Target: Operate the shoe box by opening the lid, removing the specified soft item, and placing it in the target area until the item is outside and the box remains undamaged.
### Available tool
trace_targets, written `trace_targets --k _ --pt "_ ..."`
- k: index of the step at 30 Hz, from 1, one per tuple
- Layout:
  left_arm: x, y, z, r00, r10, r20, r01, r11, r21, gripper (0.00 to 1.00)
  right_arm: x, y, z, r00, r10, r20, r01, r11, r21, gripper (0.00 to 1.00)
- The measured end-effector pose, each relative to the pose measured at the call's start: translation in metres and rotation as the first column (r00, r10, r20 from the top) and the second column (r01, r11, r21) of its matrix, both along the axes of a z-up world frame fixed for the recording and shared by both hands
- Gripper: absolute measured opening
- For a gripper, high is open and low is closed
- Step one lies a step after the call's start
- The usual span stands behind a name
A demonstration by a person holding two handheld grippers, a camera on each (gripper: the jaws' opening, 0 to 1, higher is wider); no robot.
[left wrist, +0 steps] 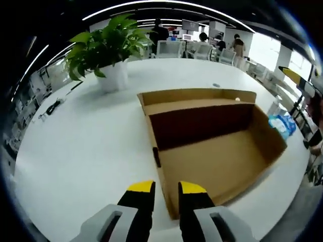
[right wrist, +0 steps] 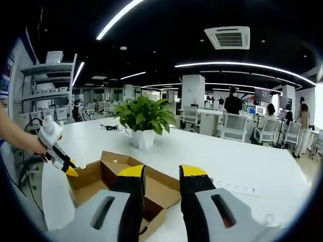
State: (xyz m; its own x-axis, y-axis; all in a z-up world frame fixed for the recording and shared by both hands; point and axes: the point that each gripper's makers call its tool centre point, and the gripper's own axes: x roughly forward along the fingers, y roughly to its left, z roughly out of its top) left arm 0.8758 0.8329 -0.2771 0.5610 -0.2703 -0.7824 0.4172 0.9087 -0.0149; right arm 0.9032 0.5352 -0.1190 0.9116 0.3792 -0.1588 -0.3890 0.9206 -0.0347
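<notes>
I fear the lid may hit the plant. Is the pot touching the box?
Apart. The left gripper view shows a strip of bare white table between the pot and the box.

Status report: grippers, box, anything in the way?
Left gripper open at the box edge. Right gripper open, empty. Box open, looks empty. Plant behind, clear.

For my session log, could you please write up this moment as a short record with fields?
surface: white table
box: cardboard shoe box, lid open, interior looks empty
soft item: cannot tell; nothing visible inside the box
plant: potted plant beyond the box
left gripper: open, near the box's closest corner
right gripper: open, above the box
other item: blue packet beside the box
background: office with seated people
</notes>
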Motion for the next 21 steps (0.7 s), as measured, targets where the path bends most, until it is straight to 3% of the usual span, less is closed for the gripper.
trace_targets --k 2,9,17,21 --pt "0.009 0.003 -0.006 1.000 0.002 -0.005 -0.002 1.000 0.007 0.17 0.005 -0.002 -0.003 1.000 0.000 -0.005 0.000 1.000 0.004 0.23" --pt "0.012 0.006 -0.010 1.000 0.006 -0.003 -0.006 0.999 0.039 0.09 0.028 -0.011 -0.013 0.999 -0.026 -0.040 0.026 1.000 0.017 0.20" --pt "0.018 0.009 -0.016 0.999 0.040 0.000 -0.040 0.998 0.048 0.08 0.048 -0.012 -0.021 0.997 -0.033 -0.067 0.033 0.999 0.011 0.19" --pt "0.017 0.008 -0.015 0.998 0.056 0.006 -0.056 0.997 0.051 0.07 0.064 -0.015 -0.033 0.992 -0.040 -0.122 0.044 0.998 0.035 0.19"
